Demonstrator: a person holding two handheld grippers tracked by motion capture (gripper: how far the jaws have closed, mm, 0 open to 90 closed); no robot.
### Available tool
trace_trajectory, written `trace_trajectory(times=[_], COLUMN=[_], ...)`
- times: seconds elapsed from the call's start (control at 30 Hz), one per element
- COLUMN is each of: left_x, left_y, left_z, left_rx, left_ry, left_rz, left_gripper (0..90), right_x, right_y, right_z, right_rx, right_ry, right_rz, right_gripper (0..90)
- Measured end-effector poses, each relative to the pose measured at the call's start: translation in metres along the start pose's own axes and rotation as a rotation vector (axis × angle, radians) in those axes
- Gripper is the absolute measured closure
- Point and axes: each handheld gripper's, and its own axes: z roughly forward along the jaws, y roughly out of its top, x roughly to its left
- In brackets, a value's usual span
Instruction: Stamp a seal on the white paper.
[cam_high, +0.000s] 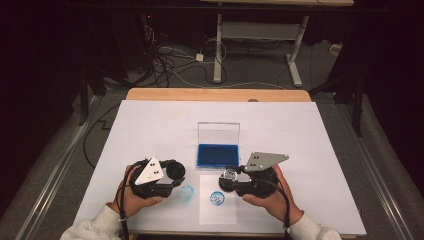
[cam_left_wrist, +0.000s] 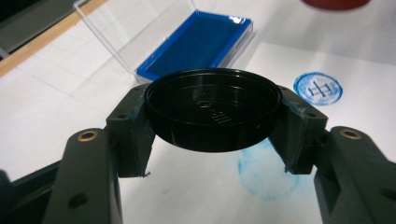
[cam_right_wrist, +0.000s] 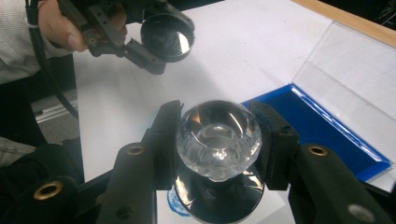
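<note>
In the high view, we see our left gripper (cam_high: 170, 175) at lower left of centre, clamped on a round black cap (cam_high: 174, 170), and our right gripper (cam_high: 231, 179) just right of centre, gripping a stamp (cam_high: 230, 176) by its clear knob. Below the stamp, a sheet of paper (cam_high: 218, 210) carries one crisp blue print (cam_high: 217, 198); to its left, on the white table cover (cam_high: 300, 145), lies one fainter blue smudge (cam_high: 186, 192). One open ink pad (cam_high: 217, 154) sits at the centre, lid standing up behind it.

In the left gripper view, the cap (cam_left_wrist: 213, 108) fills the middle, pinched at both sides by the jaws and held above the table. The ink pad (cam_left_wrist: 196, 43) lies at the top, the print (cam_left_wrist: 318, 88) at right, the smudge (cam_left_wrist: 268, 174) beneath the cap.

In the right gripper view, the jaws close on the stamp's knob (cam_right_wrist: 218, 139) at the centre; its dark base flares out below, over a trace of blue. The left gripper (cam_right_wrist: 156, 46) with the cap (cam_right_wrist: 166, 37) hangs at the upper left, the ink pad (cam_right_wrist: 322, 130) at right.

We judge the stamping done and the capping in hand. Next we need to bring cap and stamp base together, faces aligned, and press them shut.

Counted: two grippers, one cap, one stamp, one ink pad, one sheet, two blue marks.
</note>
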Motion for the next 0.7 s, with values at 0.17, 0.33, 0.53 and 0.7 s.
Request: trace_trajectory(times=[0.17,0.33,0.53,0.7], left_x=[0.000,-0.001,-0.001,0.000], left_y=[-0.006,-0.010,-0.017,-0.022], left_z=[-0.001,-0.003,-0.007,-0.008], left_rx=[0.014,0.018,0.029,0.036], left_ry=[0.002,-0.001,-0.002,-0.003], left_rz=[-0.012,-0.019,-0.035,-0.047], left_gripper=[36.8,36.8,36.8,36.8], right_x=[-0.004,-0.004,-0.004,-0.006], right_y=[-0.001,-0.002,0.000,0.003], right_z=[-0.004,-0.004,-0.007,-0.011], right_rx=[-0.004,-0.002,-0.013,-0.028], right_ry=[-0.008,-0.008,-0.010,-0.013], right_rz=[0.012,0.012,0.010,0.015], right_gripper=[56.9,56.9,56.9,56.9])
